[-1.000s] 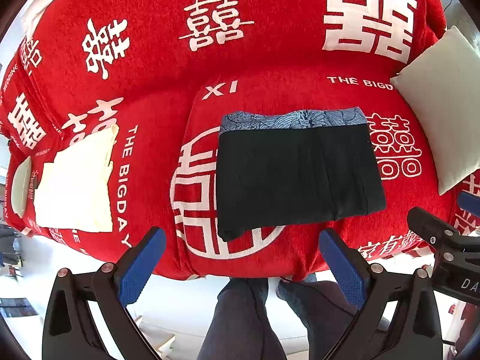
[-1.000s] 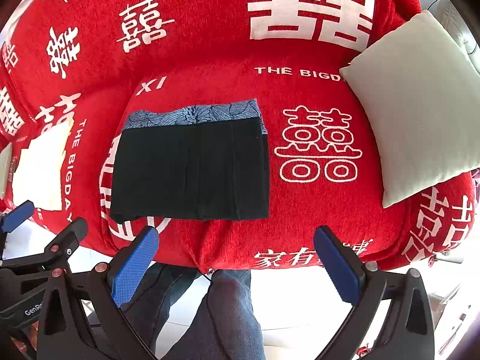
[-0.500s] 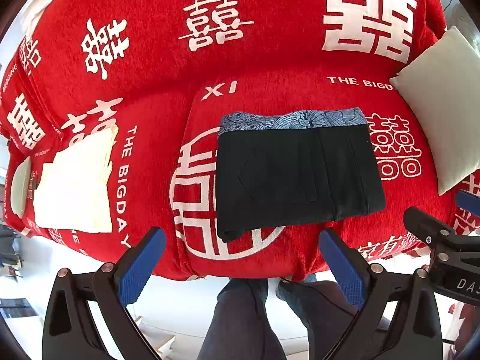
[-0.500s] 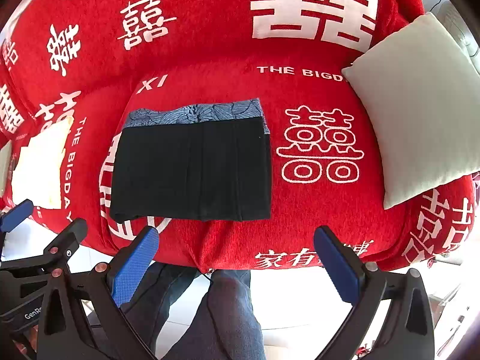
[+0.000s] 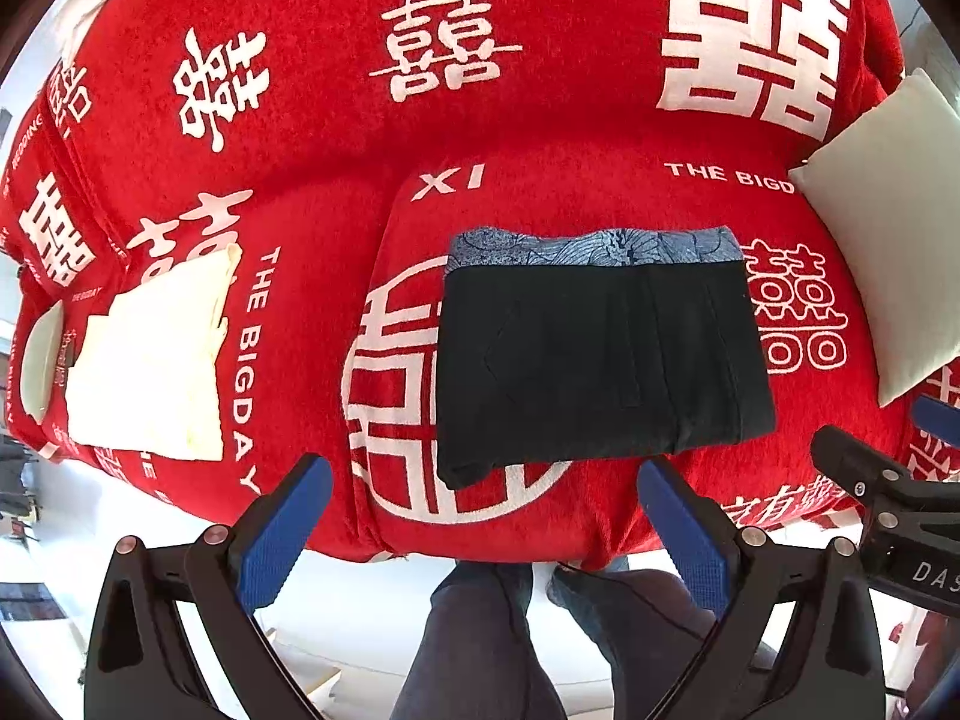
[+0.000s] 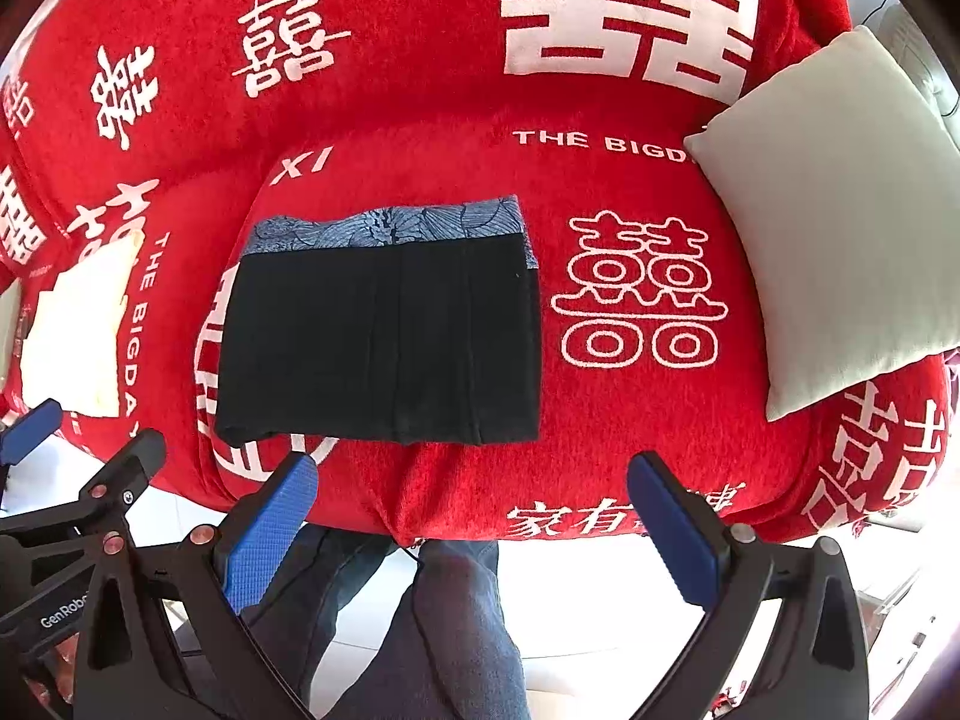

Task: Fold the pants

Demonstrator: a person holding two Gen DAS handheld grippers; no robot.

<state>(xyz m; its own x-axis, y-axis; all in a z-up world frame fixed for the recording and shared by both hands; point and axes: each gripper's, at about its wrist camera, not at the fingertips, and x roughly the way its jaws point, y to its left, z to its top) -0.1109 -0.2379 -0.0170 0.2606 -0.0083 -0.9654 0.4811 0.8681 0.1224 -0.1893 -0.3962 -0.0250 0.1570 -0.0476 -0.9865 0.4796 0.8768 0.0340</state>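
Note:
Black pants (image 5: 600, 360) (image 6: 384, 342) lie folded into a flat rectangle on the red sofa seat, with a blue patterned strip along their far edge. My left gripper (image 5: 480, 522) hovers open in front of the sofa's front edge, below the pants, holding nothing. My right gripper (image 6: 474, 516) is also open and empty, held off the sofa's front edge to the right of the pants. Each gripper shows at the side of the other's view.
The red sofa (image 5: 540, 138) (image 6: 630, 420) is covered in white characters. A pale cushion (image 5: 888, 276) (image 6: 840, 228) leans at the right end. A cream folded cloth (image 5: 150, 366) (image 6: 78, 342) lies at the left. A person's legs (image 5: 492, 642) (image 6: 444, 630) stand below the grippers.

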